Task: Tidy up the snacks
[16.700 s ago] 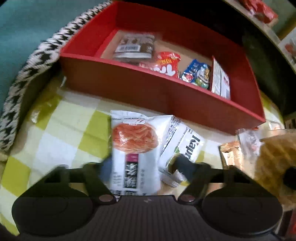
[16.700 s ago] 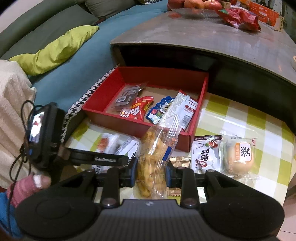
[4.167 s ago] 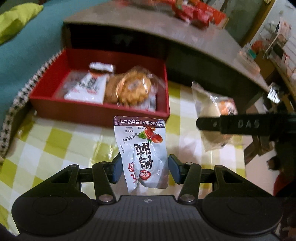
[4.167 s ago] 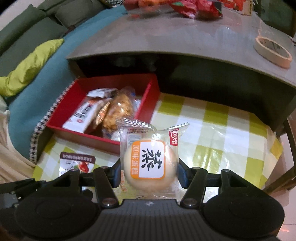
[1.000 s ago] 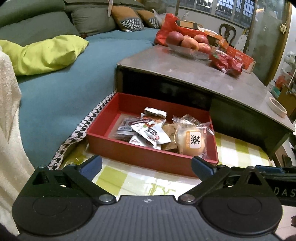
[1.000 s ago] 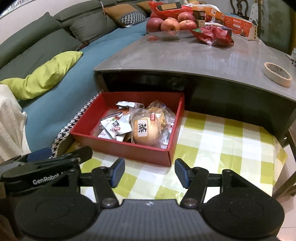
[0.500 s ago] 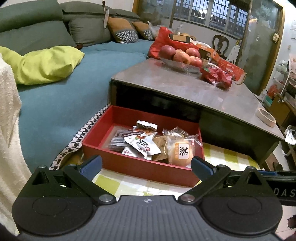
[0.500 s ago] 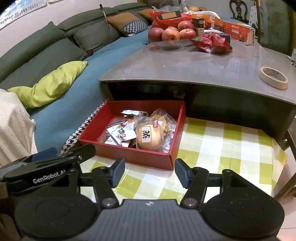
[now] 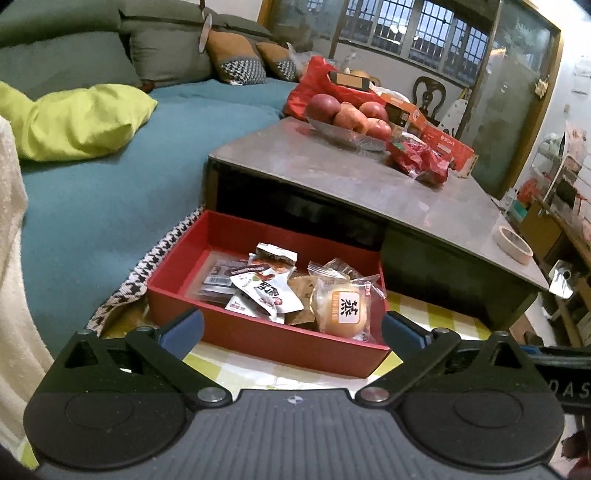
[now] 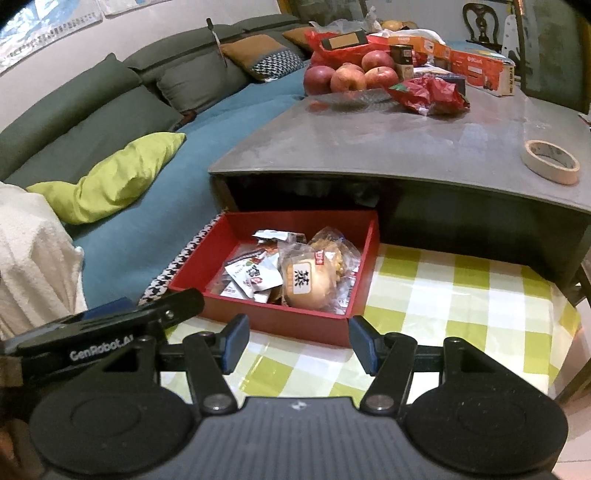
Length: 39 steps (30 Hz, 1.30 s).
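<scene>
Low surface is covered by a yellow-green and white checked cloth [image 10: 454, 295], glossy, bare near its right edge. Red tray [image 10: 364, 258] is set at the cloth's far-left corner, butted against the dark base of the grey coffee table [image 10: 424, 140].

All snacks are seen inside the tray: wrapped round cake [image 10: 306, 282] with an orange label at the near-right corner, white sachets [image 9: 266, 291] toward the middle, a bag of fried snacks [image 10: 338, 254] behind the cake. No packet is seen on the cloth.

Left gripper [image 9: 291, 330] is held wide, nothing between its blue pads. Right gripper [image 10: 297, 345] is held about half wide, also with nothing between the pads. Both hang over the cloth's near edge, apart from the tray.

Table top carries a dish of apples [image 10: 351, 79], a red bag [image 10: 430, 94], orange cartons [image 10: 476, 61], and 1 tape roll [image 10: 550, 160] at its right edge.

Room: teal sofa seat [image 9: 92, 199] left of the table, lime pillow [image 10: 122, 175], grey back cushions, 2 brown cushions [image 9: 236, 59], white throw [image 10: 33, 258] at the left, houndstooth trim [image 9: 147, 266] along the tray's left side. Barred windows [image 9: 413, 29] are seen at the back.
</scene>
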{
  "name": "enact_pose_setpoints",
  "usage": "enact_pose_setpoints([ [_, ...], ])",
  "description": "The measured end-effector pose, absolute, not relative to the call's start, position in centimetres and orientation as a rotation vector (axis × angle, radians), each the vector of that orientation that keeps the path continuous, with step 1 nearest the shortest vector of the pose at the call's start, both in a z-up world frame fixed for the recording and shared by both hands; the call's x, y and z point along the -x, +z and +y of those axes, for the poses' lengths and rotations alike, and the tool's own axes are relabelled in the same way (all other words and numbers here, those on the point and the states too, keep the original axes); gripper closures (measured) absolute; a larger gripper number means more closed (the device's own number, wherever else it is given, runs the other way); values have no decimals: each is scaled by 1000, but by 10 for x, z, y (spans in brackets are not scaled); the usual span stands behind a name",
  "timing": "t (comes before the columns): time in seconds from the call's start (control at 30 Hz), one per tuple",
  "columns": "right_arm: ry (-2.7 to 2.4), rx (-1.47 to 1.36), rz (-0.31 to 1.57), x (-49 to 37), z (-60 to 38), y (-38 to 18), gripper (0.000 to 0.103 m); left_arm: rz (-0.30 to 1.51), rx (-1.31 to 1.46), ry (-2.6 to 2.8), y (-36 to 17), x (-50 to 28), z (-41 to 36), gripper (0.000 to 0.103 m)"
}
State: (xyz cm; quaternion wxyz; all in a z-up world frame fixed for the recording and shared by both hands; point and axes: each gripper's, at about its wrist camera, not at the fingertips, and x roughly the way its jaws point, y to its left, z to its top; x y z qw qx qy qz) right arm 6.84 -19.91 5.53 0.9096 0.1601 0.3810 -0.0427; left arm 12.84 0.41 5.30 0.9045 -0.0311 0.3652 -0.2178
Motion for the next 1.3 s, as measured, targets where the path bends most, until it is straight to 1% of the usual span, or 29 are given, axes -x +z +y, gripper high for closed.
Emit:
enact_pose_setpoints([
  [0.3, -70, -310, 799, -69, -194, 54, 33, 740, 19, -426, 49, -126, -2, 0],
  [0.5, -92, -297, 819, -65, -192, 52, 33, 780, -57, -411, 41, -119, -11, 0],
  [0.73, -94, -296, 831, -56, -191, 50, 33, 745, -141, -378, 44, -103, -14, 0],
  [0.9, -93, -313, 829, -49, -192, 51, 32, 788, -108, -401, 44, -100, -11, 0],
  [1.03, -87, -314, 823, -46, -191, 52, 32, 798, -90, -396, 47, -99, -9, 2],
  [1.2, -85, -313, 824, -46, -190, 52, 32, 810, -86, -398, 47, -100, -9, 1],
  [1.3, -72, -313, 820, -46, -189, 52, 32, 755, -124, -355, 50, -94, -12, 0],
])
